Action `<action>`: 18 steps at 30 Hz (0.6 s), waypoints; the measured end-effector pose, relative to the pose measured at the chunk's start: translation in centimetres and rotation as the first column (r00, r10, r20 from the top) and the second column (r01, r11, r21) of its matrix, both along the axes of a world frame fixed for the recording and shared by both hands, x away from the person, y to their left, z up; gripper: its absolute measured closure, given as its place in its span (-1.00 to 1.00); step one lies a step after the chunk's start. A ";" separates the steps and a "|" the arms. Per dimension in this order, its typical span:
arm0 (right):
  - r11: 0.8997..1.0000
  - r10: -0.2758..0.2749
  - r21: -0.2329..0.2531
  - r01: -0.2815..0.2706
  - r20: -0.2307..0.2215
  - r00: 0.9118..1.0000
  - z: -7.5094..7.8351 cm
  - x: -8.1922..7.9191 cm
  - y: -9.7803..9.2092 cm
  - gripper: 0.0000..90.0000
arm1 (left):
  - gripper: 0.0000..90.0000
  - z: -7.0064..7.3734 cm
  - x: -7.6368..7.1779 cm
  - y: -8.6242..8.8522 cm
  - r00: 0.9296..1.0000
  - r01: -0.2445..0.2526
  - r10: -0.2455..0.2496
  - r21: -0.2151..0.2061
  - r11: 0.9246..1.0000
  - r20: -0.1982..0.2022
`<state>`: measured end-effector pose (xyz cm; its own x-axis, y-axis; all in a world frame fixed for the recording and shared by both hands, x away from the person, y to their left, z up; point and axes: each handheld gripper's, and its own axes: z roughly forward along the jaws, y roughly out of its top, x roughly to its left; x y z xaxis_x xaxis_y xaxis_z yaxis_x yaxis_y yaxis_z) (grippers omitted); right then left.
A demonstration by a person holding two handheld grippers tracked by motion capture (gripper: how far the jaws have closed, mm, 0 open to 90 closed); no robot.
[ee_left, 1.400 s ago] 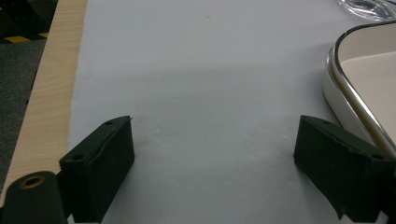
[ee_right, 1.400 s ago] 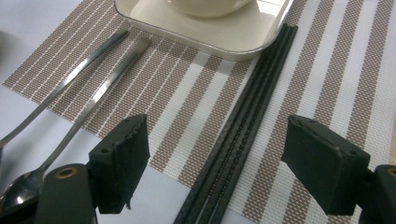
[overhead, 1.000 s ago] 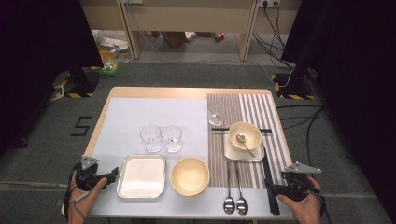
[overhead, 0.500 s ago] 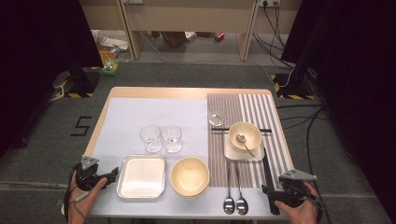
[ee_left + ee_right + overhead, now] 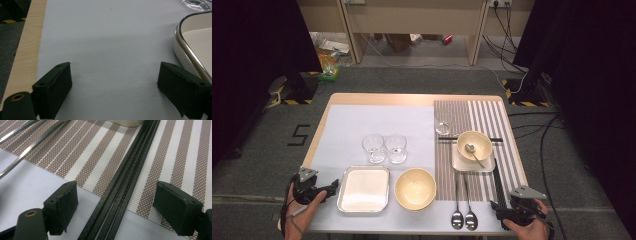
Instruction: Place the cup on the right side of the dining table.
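Down on the striped mat point(image 5: 484, 117), right gripper point(image 5: 122, 205) has dropped nearer, jaws apart astride the black chopsticks point(image 5: 125, 185), ready to pinch; left gripper point(image 5: 115, 87) idles open.

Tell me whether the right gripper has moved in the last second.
Yes. The right gripper has slid left along the table's near edge, closing on the black chopsticks; its open jaws now straddle them.

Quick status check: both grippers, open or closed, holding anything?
Left gripper: open, holding nothing, beside the tray.
Right gripper: open, holding nothing, jaws either side of the black chopsticks.
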<state>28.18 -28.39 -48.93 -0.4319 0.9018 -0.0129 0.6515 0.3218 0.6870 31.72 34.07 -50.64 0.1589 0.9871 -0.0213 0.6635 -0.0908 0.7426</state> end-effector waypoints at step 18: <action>1.000 0.003 0.003 -0.003 0.017 1.000 -0.2 -0.1 -0.1 -0.56 | -0.75 0.0 0.0 0.0 1.000 0.000 0.000 0.000 1.000 0.000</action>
